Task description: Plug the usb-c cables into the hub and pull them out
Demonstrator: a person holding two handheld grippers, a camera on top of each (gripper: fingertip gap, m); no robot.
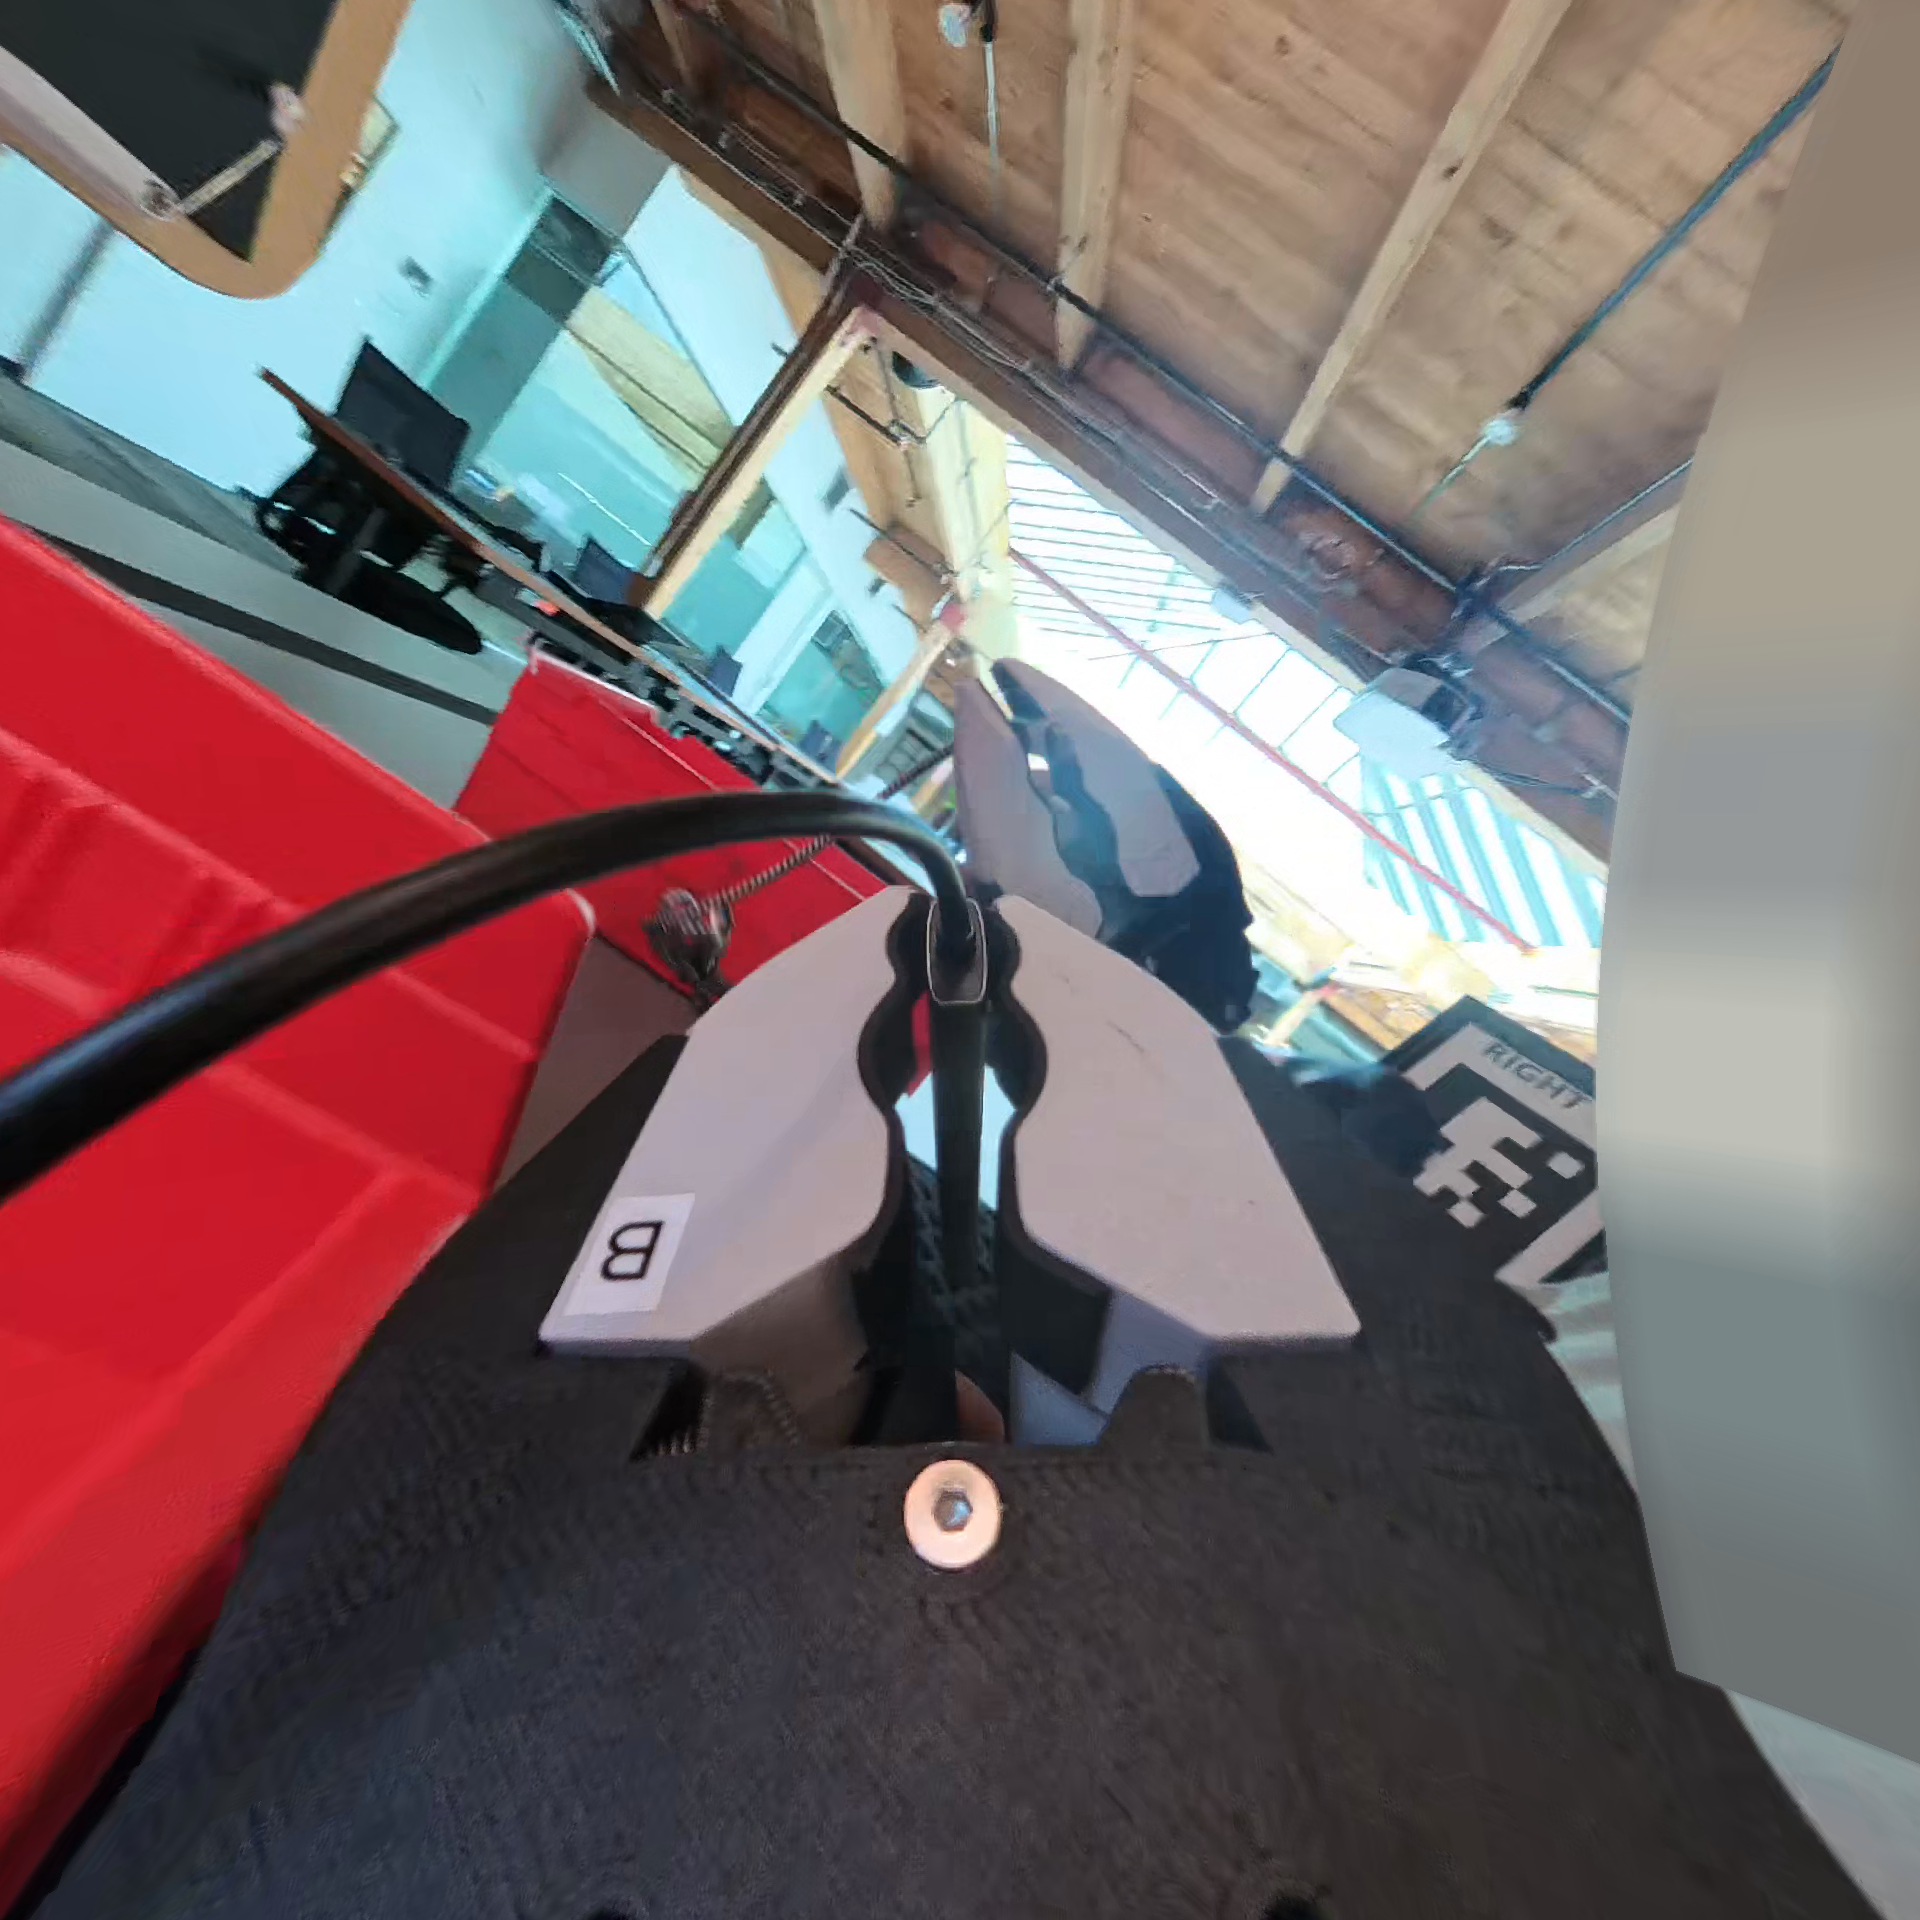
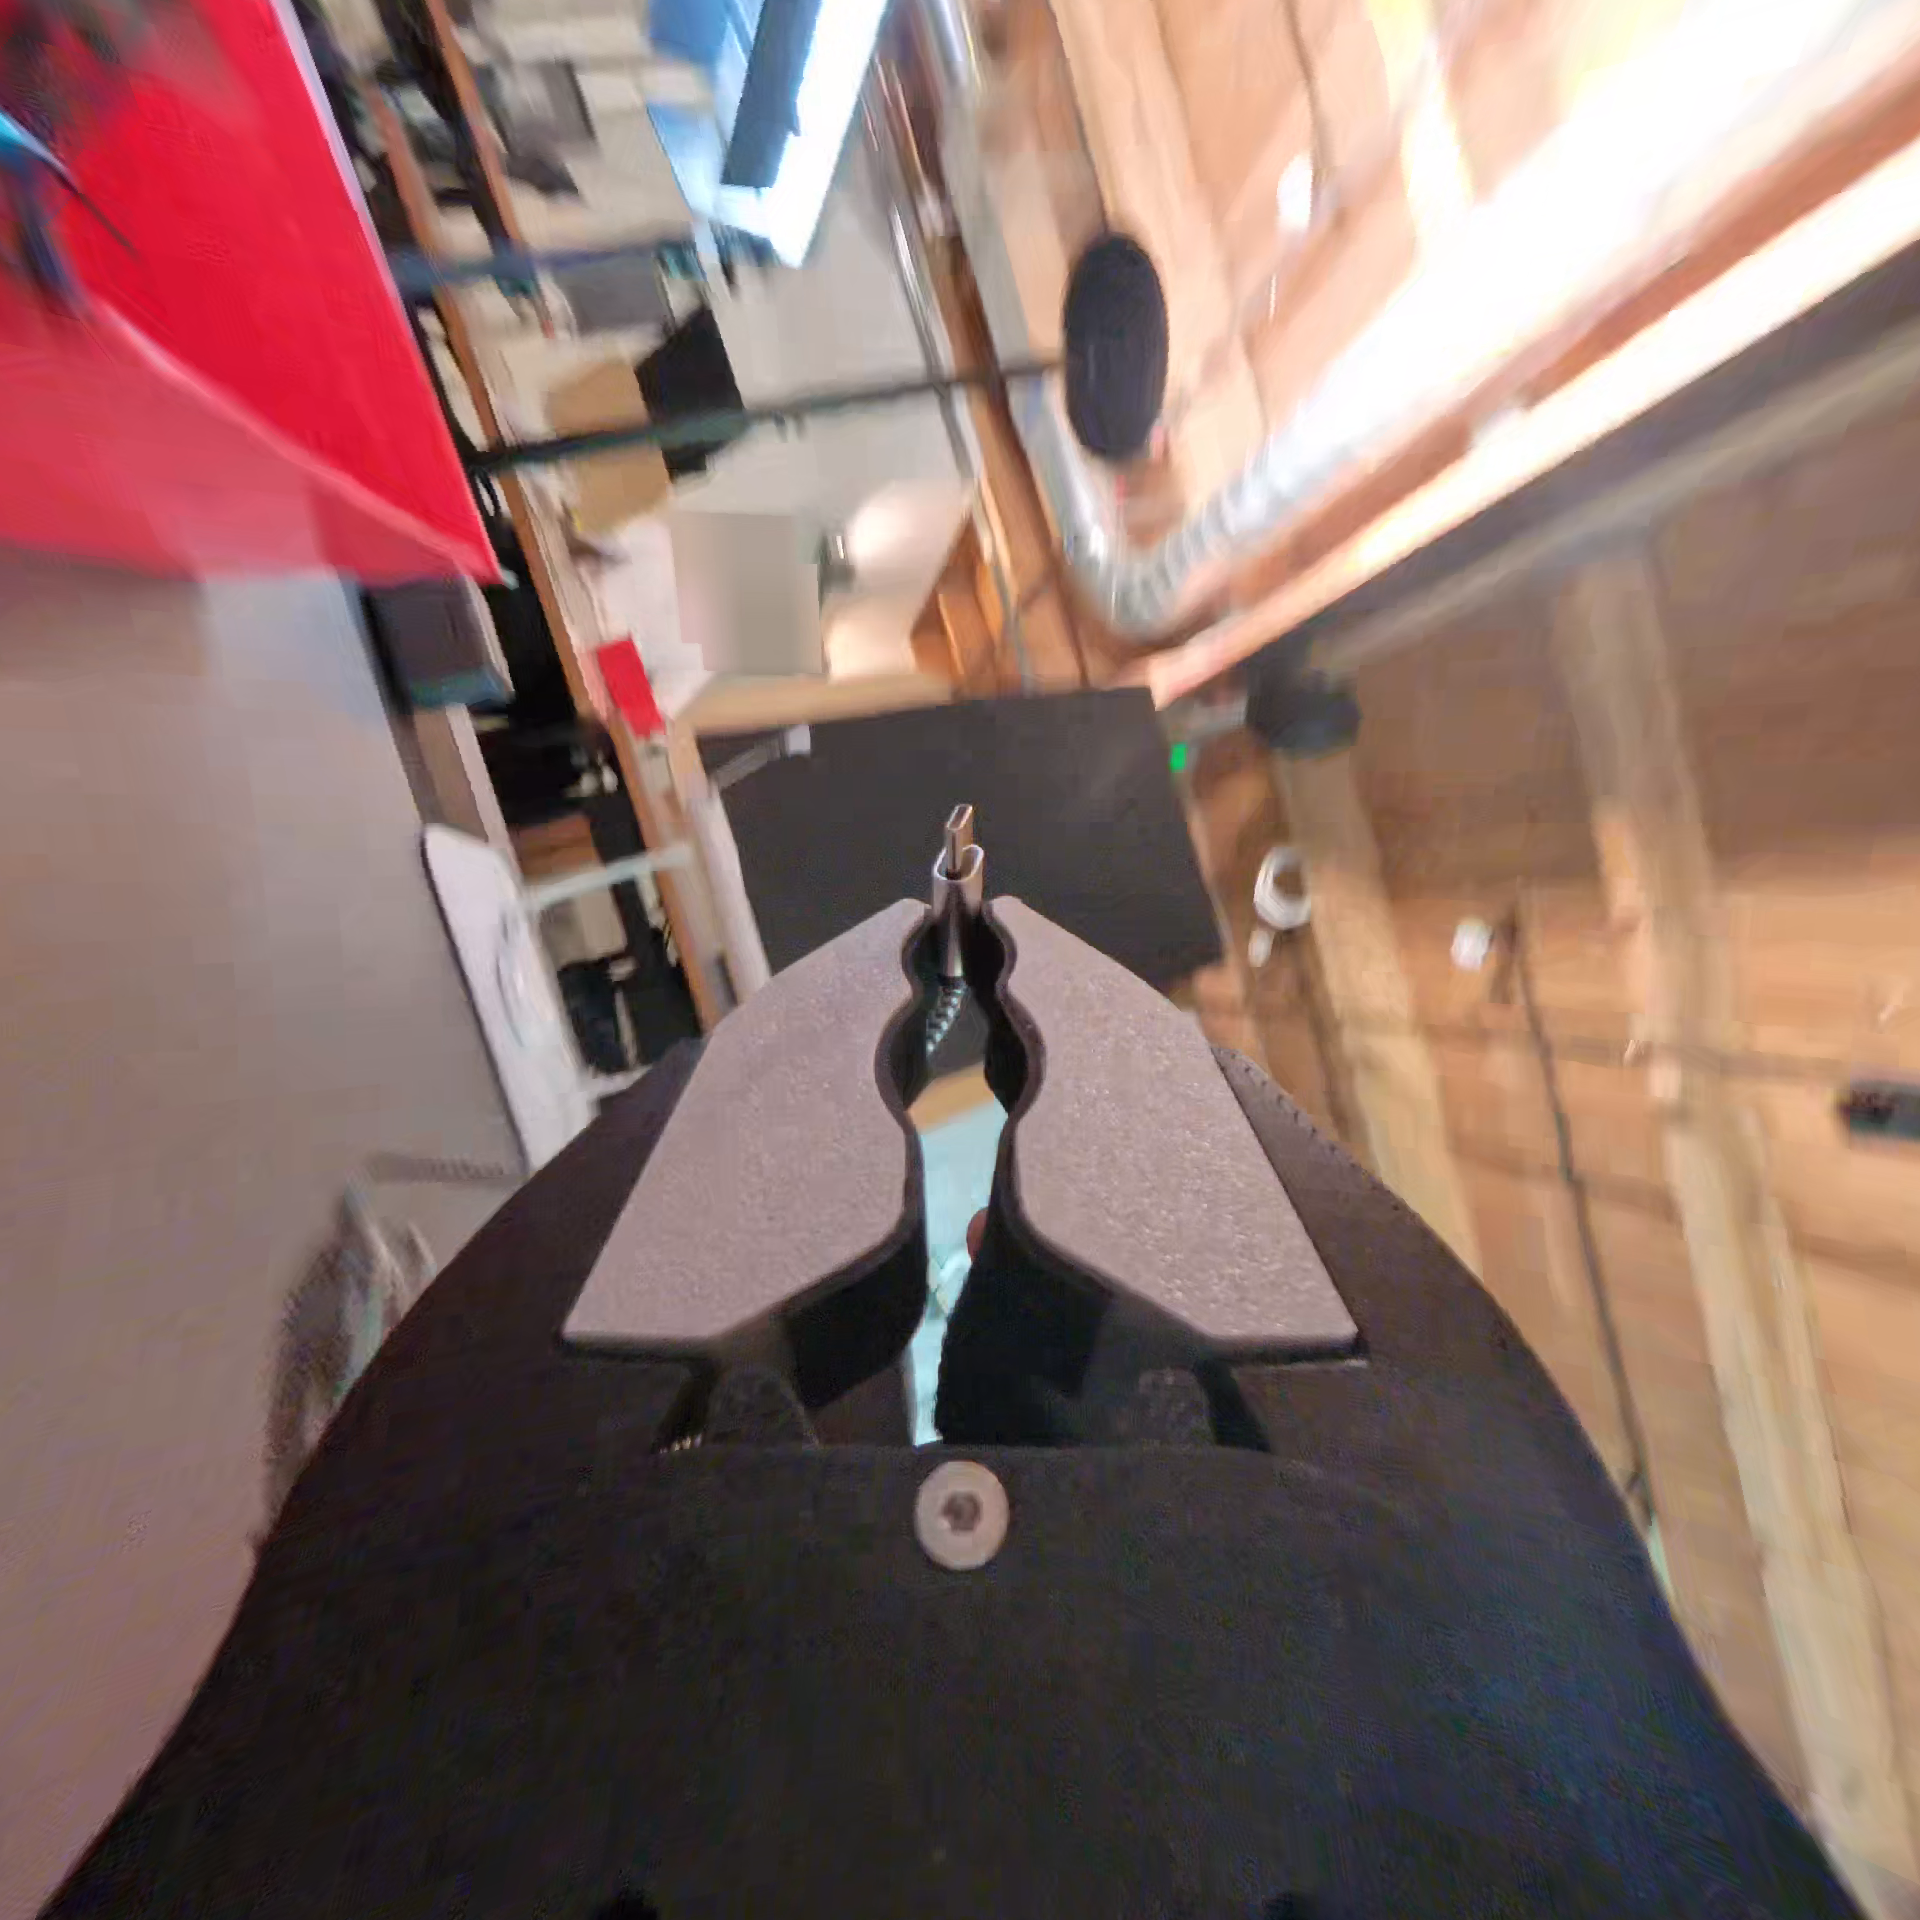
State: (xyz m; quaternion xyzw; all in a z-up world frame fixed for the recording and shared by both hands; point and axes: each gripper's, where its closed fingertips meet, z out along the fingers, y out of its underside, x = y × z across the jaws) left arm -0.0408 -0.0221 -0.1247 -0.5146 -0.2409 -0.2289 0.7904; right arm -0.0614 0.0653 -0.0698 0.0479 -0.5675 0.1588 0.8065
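In the left wrist view my left gripper [image 1: 954, 920] is shut on a thin dark hub [image 1: 956, 1091], seen edge-on between the grey fingers. The hub's thick black cable [image 1: 416, 914] leaves its silver-rimmed end at the fingertips and arcs away to the left. In the right wrist view my right gripper [image 2: 961, 912] is shut on a silver USB-C plug [image 2: 956, 868] that sticks out past the fingertips, its braided cable [image 2: 943, 1023] trailing back between the fingers. The right gripper [image 1: 1101, 831] also shows just beyond the hub. The plug and hub are apart.
Red plastic bins [image 1: 208, 1039] lie at the left and behind [image 1: 623, 758], and a braided cable [image 1: 748, 883] hangs over them. Both views tilt up to the wooden ceiling [image 1: 1299, 208]. A red surface [image 2: 208, 364] sits upper left in the blurred right view.
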